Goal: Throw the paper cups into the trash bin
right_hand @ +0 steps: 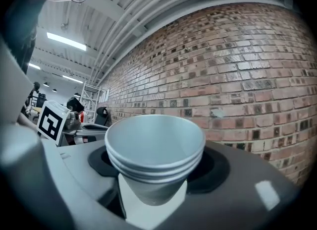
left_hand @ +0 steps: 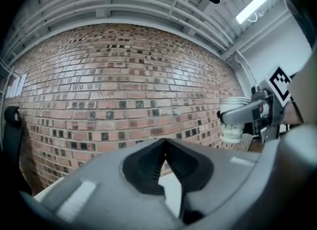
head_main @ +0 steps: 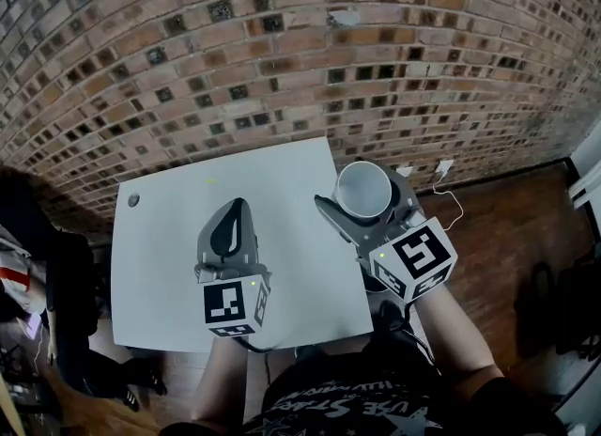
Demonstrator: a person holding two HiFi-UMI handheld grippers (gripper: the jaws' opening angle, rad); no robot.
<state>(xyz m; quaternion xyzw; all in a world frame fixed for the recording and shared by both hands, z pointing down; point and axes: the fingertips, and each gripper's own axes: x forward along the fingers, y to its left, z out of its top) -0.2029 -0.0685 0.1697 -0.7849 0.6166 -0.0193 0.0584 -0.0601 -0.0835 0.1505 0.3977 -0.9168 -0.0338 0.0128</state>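
A stack of white paper cups [head_main: 364, 188] is held upright in my right gripper [head_main: 364, 207], just past the white table's right edge [head_main: 349, 265]. In the right gripper view the nested cups [right_hand: 156, 149] fill the space between the jaws, and three rims show. The left gripper view shows the same cups [left_hand: 232, 121] at its right. My left gripper [head_main: 233, 223] hovers over the middle of the table. Its jaws are shut, tips meeting, with nothing between them [left_hand: 165, 144]. No trash bin shows in any view.
A small dark round object [head_main: 133, 201] lies at the table's far left corner. A brick wall [head_main: 282, 58] stands close behind the table. A white plug and cable [head_main: 443, 173] lie on the wooden floor to the right. A black chair [head_main: 61, 284] stands left of the table.
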